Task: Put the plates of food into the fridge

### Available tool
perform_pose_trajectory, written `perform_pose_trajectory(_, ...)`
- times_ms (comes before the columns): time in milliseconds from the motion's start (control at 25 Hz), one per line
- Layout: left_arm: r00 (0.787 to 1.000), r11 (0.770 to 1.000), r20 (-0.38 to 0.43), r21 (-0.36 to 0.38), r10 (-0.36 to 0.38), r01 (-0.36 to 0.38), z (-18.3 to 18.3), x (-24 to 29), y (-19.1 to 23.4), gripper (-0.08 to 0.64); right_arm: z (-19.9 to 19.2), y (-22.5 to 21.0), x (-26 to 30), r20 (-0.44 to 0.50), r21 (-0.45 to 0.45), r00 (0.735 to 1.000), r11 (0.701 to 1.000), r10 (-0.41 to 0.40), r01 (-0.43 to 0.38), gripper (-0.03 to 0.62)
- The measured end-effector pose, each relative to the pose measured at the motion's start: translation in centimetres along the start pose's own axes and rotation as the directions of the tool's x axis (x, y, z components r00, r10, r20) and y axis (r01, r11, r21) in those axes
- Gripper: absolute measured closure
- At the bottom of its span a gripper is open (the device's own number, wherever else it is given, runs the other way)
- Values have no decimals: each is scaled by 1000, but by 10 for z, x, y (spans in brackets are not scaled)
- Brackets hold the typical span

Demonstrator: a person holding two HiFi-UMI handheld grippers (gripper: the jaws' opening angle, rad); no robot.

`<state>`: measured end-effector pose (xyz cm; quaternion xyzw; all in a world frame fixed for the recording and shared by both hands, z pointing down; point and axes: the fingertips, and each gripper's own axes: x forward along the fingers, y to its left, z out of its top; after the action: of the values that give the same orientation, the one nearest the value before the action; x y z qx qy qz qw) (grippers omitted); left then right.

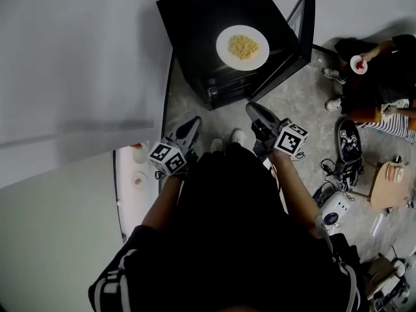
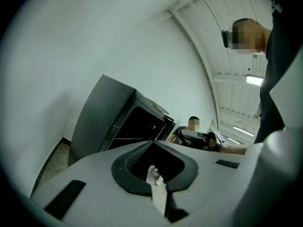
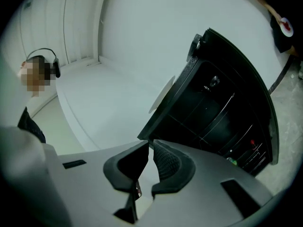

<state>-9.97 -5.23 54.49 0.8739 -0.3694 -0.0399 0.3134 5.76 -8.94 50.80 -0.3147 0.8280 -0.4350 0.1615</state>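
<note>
White-walled room with a speckled floor
A plain wall fills the left; a strip light glows on the ribbed ceiling.

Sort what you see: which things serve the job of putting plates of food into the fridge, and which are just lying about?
Job: plate of food, on top of the black fridge; the fridge's open door; left gripper and right gripper, both shut, empty.
Lying about: cables on the floor; white device.

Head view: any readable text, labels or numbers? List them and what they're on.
None readable.
Marker cubes: black-and-white square patterns only, no letters or digits.
White device on the floor: a blue mark, too small to read.
</note>
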Motion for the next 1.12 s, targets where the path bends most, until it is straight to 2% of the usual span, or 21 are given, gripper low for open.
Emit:
perform_pose_trajectory(360, 999, 999, 10, 12, 31, -31, 2, 7, 5, 538, 30, -4, 20, 26, 26, 999, 999, 39, -40, 566)
perform_pose_trajectory(920, 1000, 999, 5, 33, -4, 4, 6, 11, 1, 538, 48, 7, 26, 87, 82, 994, 994, 59, -66, 560)
perform_pose_trajectory(1040, 1000, 999, 7, 32, -3, 2, 7, 11, 2, 538, 52, 7, 27, 101, 112, 992, 990, 70, -82, 515)
perform_pose_trajectory(1120, 1000, 999, 8, 36, -1, 1, 7, 13, 3, 538, 55, 5, 29, 113, 129, 991, 987, 79, -93, 506)
